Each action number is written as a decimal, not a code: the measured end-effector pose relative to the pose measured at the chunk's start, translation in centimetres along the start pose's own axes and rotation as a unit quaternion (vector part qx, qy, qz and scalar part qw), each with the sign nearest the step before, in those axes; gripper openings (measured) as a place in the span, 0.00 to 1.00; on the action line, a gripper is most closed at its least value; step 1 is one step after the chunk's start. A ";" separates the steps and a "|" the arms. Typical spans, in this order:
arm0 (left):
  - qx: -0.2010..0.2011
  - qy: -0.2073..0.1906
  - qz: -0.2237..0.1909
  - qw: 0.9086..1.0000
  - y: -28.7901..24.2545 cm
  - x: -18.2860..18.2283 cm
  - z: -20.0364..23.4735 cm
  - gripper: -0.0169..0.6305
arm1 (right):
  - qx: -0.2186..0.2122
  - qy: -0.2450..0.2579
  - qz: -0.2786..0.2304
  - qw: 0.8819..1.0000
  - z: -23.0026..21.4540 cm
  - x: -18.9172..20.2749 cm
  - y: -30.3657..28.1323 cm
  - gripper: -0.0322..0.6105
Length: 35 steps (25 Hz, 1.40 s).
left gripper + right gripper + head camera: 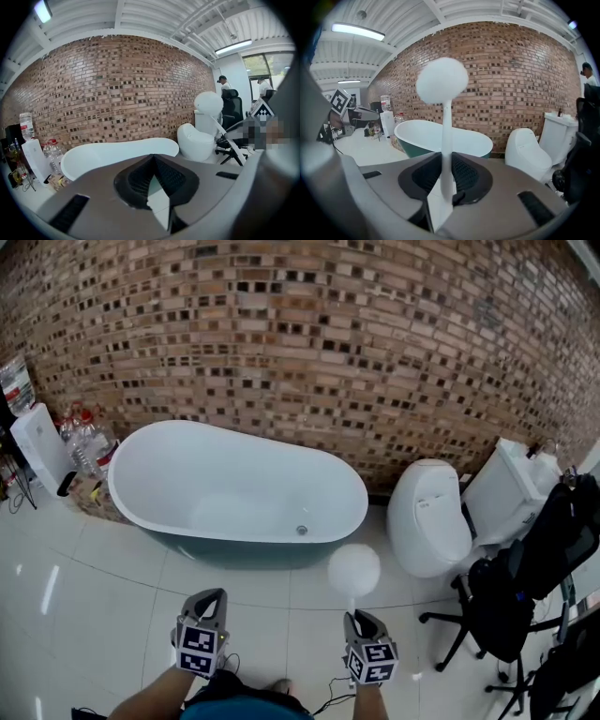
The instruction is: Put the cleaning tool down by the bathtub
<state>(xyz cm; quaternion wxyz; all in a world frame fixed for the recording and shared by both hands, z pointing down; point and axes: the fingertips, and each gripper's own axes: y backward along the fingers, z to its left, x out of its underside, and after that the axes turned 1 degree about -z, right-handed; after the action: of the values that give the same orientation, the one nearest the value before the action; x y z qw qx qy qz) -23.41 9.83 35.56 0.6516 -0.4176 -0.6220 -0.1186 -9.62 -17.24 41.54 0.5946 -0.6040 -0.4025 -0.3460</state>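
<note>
Fingers (466, 174) of right gripper (447, 160) pinched the tool (442, 86) by its thin stem; left gripper (152, 157) had its own pressed together. The stem might slip before the tub (417, 133), mid-frame.

A bathroom mock-up inside a work hall: bathtub (187, 430) and toilet (429, 521) against a brick wall (300, 334), glossy tiled floor (94, 601), an office chair (495, 617), strip-lit ribbed ceiling (154, 14).
</note>
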 end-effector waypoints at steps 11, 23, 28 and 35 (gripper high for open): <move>0.004 0.035 0.001 0.999 -2.2 2.2 9.8 0.03 | -0.049 0.108 0.056 0.991 9.7 -3.8 -8.3 0.20; -0.026 0.053 0.011 0.998 -1.3 6.7 20.8 0.03 | -0.103 0.166 0.087 0.977 19.5 -6.0 -18.4 0.20; -0.048 0.064 0.014 0.997 0.4 8.2 24.0 0.03 | -0.136 0.202 0.094 0.965 23.4 -6.5 -20.9 0.20; -0.085 0.082 0.041 0.992 -0.2 11.2 25.2 0.03 | -0.195 0.288 0.117 0.930 24.6 -5.3 -23.8 0.20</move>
<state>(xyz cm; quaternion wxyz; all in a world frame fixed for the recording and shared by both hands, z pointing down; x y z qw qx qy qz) -39.21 31.20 42.71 0.6673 -0.4849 -0.5364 -0.1783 -34.74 6.18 45.95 0.5917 -0.6249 -0.0653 -0.5051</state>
